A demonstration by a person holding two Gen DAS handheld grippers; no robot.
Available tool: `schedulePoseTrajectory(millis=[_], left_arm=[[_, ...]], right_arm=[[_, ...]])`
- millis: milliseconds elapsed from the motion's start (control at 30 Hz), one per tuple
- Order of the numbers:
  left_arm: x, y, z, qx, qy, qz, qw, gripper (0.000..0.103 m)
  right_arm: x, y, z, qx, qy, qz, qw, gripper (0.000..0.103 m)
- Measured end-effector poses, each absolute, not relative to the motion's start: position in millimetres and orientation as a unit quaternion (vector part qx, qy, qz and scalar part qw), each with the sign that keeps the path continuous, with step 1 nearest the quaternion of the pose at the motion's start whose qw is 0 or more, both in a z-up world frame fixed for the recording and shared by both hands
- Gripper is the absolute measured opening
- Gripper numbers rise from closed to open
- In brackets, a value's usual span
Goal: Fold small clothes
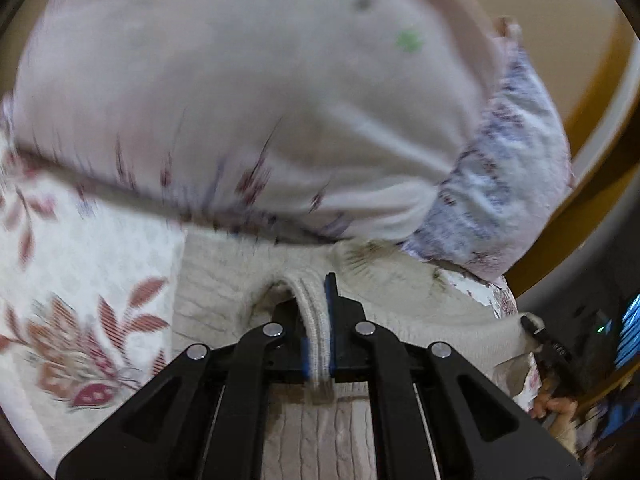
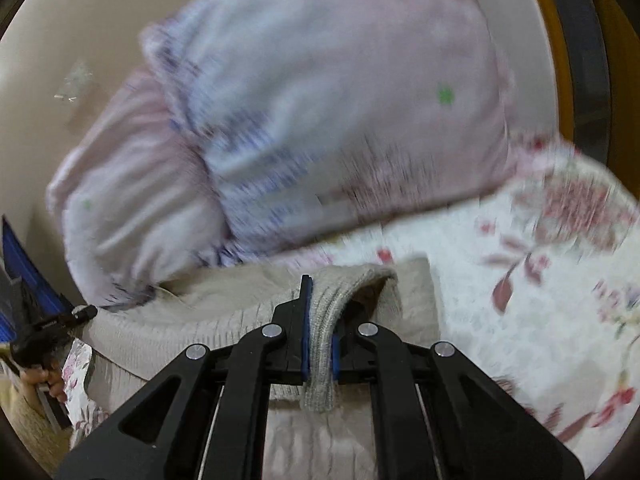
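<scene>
While both pictures are smeared in their upper halves, the near parts are sharp enough: the left gripper (image 1: 318, 332) has its two blue-padded fingers (image 1: 330, 292) pinched onto a ribbed hem of a beige knit garment (image 1: 224, 280), and a short tab of that ribbing sticks out behind the pads. In the right wrist view the right gripper (image 2: 320, 332) is likewise clamped on a ribbed edge of the same knit garment (image 2: 208, 320), the ribbing bunched between its pads and curling over to the right of the fingers.

The garment spreads across a white floral sheet (image 1: 80, 264), its cable-patterned body running under both grippers toward the cameras. In the left view the sheet shows to the left of the knit; in the right view the sheet (image 2: 520, 320) shows to the right of it.

Just beyond the garment lies a large pale pink pillow (image 1: 240, 100) with a lilac-patterned frilled band (image 1: 500, 184) at one end; its lower edge overlaps or touches the far edge of the knit, though the blur hides which.

At the right margin of the left view the other gripper's tip (image 1: 540, 332) sits on the knit's far corner, with the person's fingers (image 1: 554, 406) below it
</scene>
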State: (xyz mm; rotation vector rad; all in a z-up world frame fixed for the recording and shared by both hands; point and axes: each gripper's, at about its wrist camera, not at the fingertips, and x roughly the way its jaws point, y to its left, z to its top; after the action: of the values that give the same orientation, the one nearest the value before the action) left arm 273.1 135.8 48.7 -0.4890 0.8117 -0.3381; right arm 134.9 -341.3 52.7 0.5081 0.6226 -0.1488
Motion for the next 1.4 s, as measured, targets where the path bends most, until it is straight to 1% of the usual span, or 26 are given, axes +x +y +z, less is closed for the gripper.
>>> schedulePoseTrajectory(millis=[100, 200, 233, 267, 300, 333, 367, 400, 467, 567, 667, 833, 933, 1000, 1100, 1167, 1200, 1233, 1267, 1300, 1333, 1367, 1400], left_arm=[[284.4, 141.8, 27.1, -0.270, 0.408, -0.161, 0.857, 0.006], [288.2, 146.8, 20.1, -0.296, 0.412, -0.170, 0.845, 0.007], [289.7, 147.9, 19.2, -0.304, 0.412, -0.172, 0.841, 0.010], [291.9, 148.8, 18.3, -0.312, 0.412, -0.176, 0.838, 0.017], [294.9, 150.8, 17.5, -0.325, 0.409, -0.179, 0.834, 0.023], [296.6, 151.3, 17.1, -0.335, 0.405, -0.182, 0.831, 0.032], [299.2, 151.9, 16.6, -0.348, 0.401, -0.186, 0.827, 0.040], [302.1, 153.1, 17.1, -0.364, 0.395, -0.188, 0.823, 0.042], [306.3, 154.7, 19.0, -0.379, 0.384, -0.188, 0.820, 0.050], [303.7, 157.9, 27.3, -0.381, 0.371, -0.184, 0.826, 0.054], [293.6, 160.5, 37.5, -0.362, 0.363, -0.184, 0.838, 0.055], [266.6, 164.6, 48.3, -0.282, 0.370, -0.152, 0.872, 0.055], [253.4, 161.3, 47.2, -0.236, 0.380, -0.141, 0.883, 0.055], [245.7, 160.1, 43.1, -0.221, 0.388, -0.141, 0.884, 0.054], [238.8, 161.2, 33.2, -0.218, 0.405, -0.143, 0.876, 0.049], [237.1, 160.5, 27.7, -0.218, 0.415, -0.141, 0.872, 0.043], [236.0, 160.3, 23.6, -0.216, 0.423, -0.141, 0.869, 0.041], [235.6, 159.1, 20.9, -0.214, 0.428, -0.141, 0.867, 0.036], [235.3, 157.1, 18.7, -0.211, 0.432, -0.140, 0.866, 0.028], [234.7, 156.0, 16.2, -0.206, 0.437, -0.139, 0.864, 0.023], [234.6, 155.5, 14.9, -0.205, 0.440, -0.139, 0.863, 0.016], [233.7, 156.0, 14.2, -0.206, 0.442, -0.141, 0.862, 0.011], [232.3, 157.8, 14.4, -0.210, 0.442, -0.143, 0.860, 0.009]], right_arm=[[144.9, -352.1, 31.8, 0.278, 0.331, -0.075, 0.899, 0.008], [151.1, -361.5, 24.0, 0.315, 0.341, -0.069, 0.883, 0.009], [153.8, -365.4, 22.5, 0.334, 0.341, -0.065, 0.876, 0.011], [157.5, -368.9, 21.7, 0.351, 0.342, -0.059, 0.870, 0.016], [161.1, -372.3, 20.8, 0.368, 0.340, -0.054, 0.864, 0.027], [165.6, -375.9, 20.1, 0.388, 0.337, -0.047, 0.856, 0.035], [169.5, -378.4, 20.6, 0.404, 0.332, -0.042, 0.852, 0.046], [173.0, -380.5, 21.3, 0.413, 0.326, -0.041, 0.849, 0.051], [180.0, -382.2, 23.3, 0.417, 0.319, -0.043, 0.850, 0.051], [179.0, -380.1, 29.5, 0.413, 0.313, -0.047, 0.854, 0.052], [165.1, -376.6, 41.0, 0.385, 0.303, -0.056, 0.870, 0.052], [130.2, -374.3, 51.3, 0.324, 0.303, -0.090, 0.892, 0.052], [114.0, -373.0, 46.8, 0.303, 0.316, -0.101, 0.893, 0.048], [106.1, -371.5, 42.0, 0.296, 0.326, -0.103, 0.892, 0.044], [99.9, -365.7, 32.5, 0.277, 0.345, -0.110, 0.890, 0.043], [100.8, -361.7, 27.1, 0.261, 0.360, -0.117, 0.888, 0.039], [102.3, -359.7, 23.5, 0.252, 0.371, -0.120, 0.886, 0.030], [104.3, -357.5, 18.6, 0.244, 0.384, -0.121, 0.882, 0.023], [105.0, -356.1, 16.2, 0.240, 0.389, -0.123, 0.881, 0.017], [104.0, -355.0, 15.7, 0.236, 0.387, -0.124, 0.883, 0.014], [101.9, -353.6, 17.5, 0.234, 0.382, -0.124, 0.885, 0.013], [99.9, -352.8, 19.7, 0.234, 0.379, -0.123, 0.887, 0.011], [97.3, -352.2, 22.8, 0.236, 0.374, -0.123, 0.889, 0.010]])
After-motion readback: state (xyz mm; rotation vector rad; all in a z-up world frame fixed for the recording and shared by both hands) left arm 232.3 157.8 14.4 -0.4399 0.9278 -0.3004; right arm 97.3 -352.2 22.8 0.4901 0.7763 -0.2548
